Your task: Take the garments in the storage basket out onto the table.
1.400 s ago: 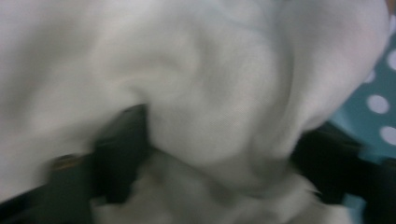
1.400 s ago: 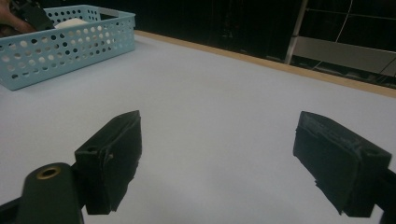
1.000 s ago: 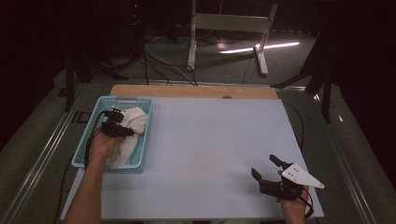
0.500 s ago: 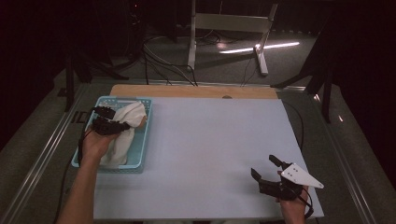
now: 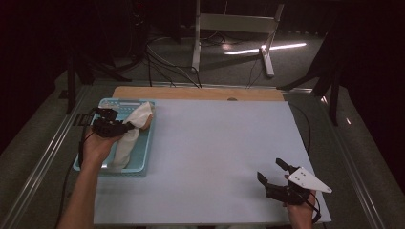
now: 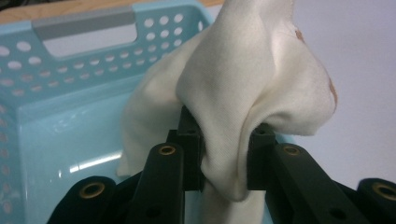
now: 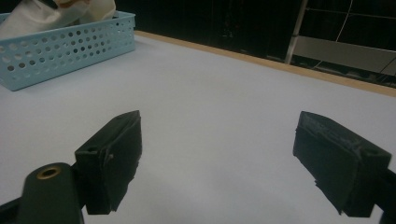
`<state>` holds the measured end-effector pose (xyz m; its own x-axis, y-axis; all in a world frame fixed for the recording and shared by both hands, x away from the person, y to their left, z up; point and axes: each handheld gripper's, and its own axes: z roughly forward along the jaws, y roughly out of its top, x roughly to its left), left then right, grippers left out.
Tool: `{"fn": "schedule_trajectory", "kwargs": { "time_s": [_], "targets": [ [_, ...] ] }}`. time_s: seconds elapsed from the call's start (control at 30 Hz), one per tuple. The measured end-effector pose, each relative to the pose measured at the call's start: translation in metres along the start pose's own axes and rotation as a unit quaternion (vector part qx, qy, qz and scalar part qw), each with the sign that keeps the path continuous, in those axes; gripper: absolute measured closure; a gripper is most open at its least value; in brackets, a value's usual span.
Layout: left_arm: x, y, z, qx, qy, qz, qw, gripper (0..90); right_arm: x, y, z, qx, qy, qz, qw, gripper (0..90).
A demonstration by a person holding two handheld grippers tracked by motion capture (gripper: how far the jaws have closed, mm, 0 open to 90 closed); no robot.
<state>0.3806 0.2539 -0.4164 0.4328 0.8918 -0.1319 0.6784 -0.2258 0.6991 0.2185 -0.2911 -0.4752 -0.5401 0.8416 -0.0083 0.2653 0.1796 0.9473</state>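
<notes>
In the high view, a cream cloth (image 5: 130, 136) is seen clamped in the left claw (image 5: 125, 127) over the light blue basket (image 5: 143, 157) at the left edge of the pale surface (image 5: 210, 143), its lower end trailing into the basket. The right claw (image 5: 273, 172) is held near the surface's right front corner, its jaws apart.

In the left gripper view, a fold of the cloth (image 6: 243, 93) is pinched between the black jaws, above the basket (image 6: 70, 116).

In the right gripper view, the jaws are spread wide over the bare surface (image 7: 219, 102), with the basket (image 7: 60, 51) well apart at upper left.
</notes>
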Motion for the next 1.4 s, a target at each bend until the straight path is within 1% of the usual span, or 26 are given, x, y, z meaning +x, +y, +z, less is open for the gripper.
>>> {"fn": "schedule_trajectory", "kwargs": {
  "time_s": [0.2,0.3,0.33,0.43,0.53,0.77,0.93,1.13,1.23,1.4],
  "targets": [
    [-0.009,0.007,-0.007,-0.015,-0.005,0.014,0.9998,74.6,0.0,0.0,0.0,0.0,0.0,0.0,1.0,15.5],
    [-0.01,0.008,-0.008,-0.018,-0.007,0.015,0.9997,74.5,0.0,0.0,0.0,-0.001,0.0,0.0,1.0,15.5],
    [-0.013,0.011,-0.01,-0.023,-0.01,0.019,0.9995,74.5,0.0,0.0,0.0,-0.001,0.0,0.0,1.0,15.5],
    [-0.015,0.013,-0.012,-0.027,-0.013,0.019,0.9993,74.5,0.0,0.0,0.0,-0.001,0.0,0.0,1.0,15.5],
    [-0.019,0.017,-0.014,-0.032,-0.018,0.025,0.999,74.5,0.0,0.0,0.0,-0.001,0.0,0.0,1.0,15.5],
    [-0.023,0.02,-0.016,-0.039,-0.023,0.028,0.9986,74.5,0.0,0.0,0.0,-0.001,0.001,0.0,1.0,15.5],
    [-0.028,0.024,-0.018,-0.049,-0.033,0.031,0.9978,74.5,0.0,0.0,0.0,-0.001,0.001,0.0,1.0,15.5],
    [-0.033,0.029,-0.02,-0.053,-0.035,0.036,0.9973,74.5,0.0,0.0,0.0,-0.001,0.001,0.0,1.0,15.5],
    [-0.035,0.031,-0.02,-0.057,-0.04,0.035,0.997,74.5,0.0,0.0,0.0,-0.001,0.002,0.0,1.0,15.5],
    [-0.04,0.034,-0.021,-0.06,-0.045,0.041,0.9963,74.5,0.0,0.0,0.0,-0.001,0.002,0.0,1.0,15.5]
  ]
}}
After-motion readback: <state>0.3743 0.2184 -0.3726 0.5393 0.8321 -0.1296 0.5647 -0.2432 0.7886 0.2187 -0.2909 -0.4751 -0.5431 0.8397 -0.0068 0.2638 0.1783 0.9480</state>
